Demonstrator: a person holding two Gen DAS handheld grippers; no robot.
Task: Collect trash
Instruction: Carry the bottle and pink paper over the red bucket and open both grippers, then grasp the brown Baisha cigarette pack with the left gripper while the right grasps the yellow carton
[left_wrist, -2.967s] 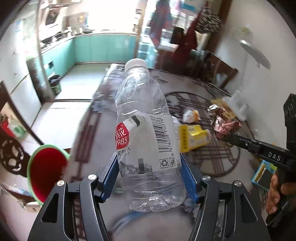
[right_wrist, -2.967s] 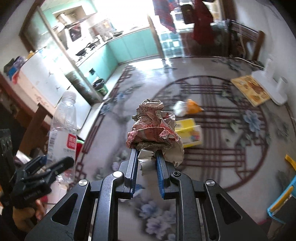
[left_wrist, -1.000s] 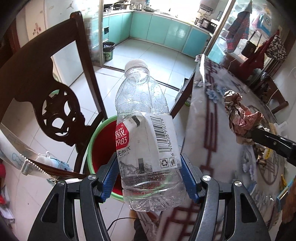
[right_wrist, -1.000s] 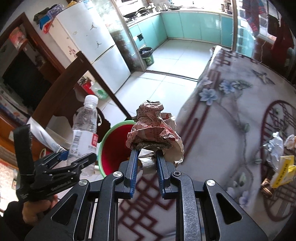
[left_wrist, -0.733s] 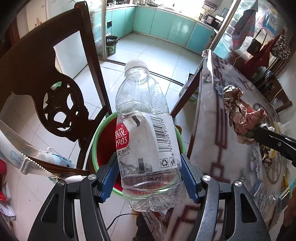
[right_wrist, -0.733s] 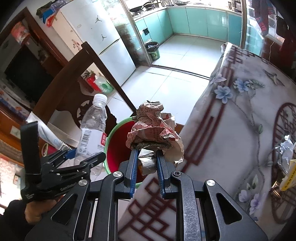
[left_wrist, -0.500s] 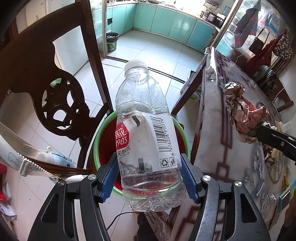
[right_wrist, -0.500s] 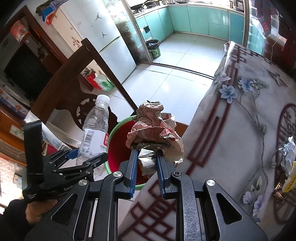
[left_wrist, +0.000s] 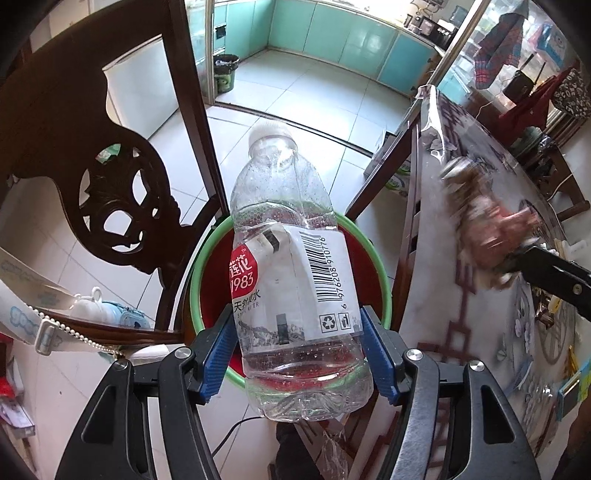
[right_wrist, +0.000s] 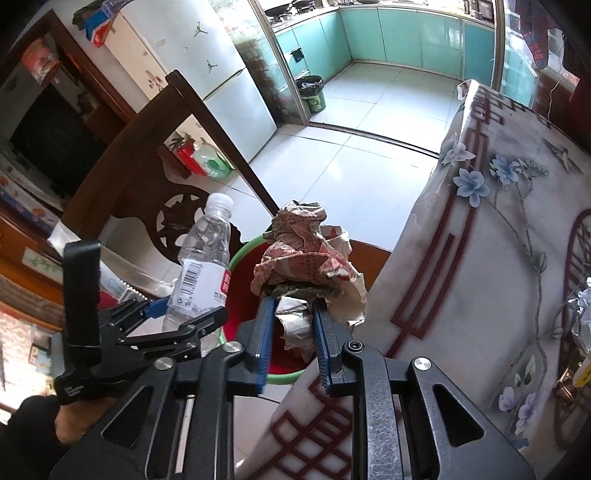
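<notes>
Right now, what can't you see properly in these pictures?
- Inside of the red bin: left wrist view, the plastic bottle covers it; right wrist view, the crumpled paper does.
- Crumpled paper in the left wrist view: blurred.
- Whether the right gripper pads press the paper: unclear.
- Table: cut off by the edge.

crumpled paper (left_wrist: 487, 236) motion-blurred in left view, bucket (left_wrist: 380, 280) interior mostly hidden behind bottle (left_wrist: 291, 273)

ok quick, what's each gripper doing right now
Left gripper: shut on the plastic bottle.
Right gripper: jaws just opening, crumpled paper between them, apparently loose.
</notes>
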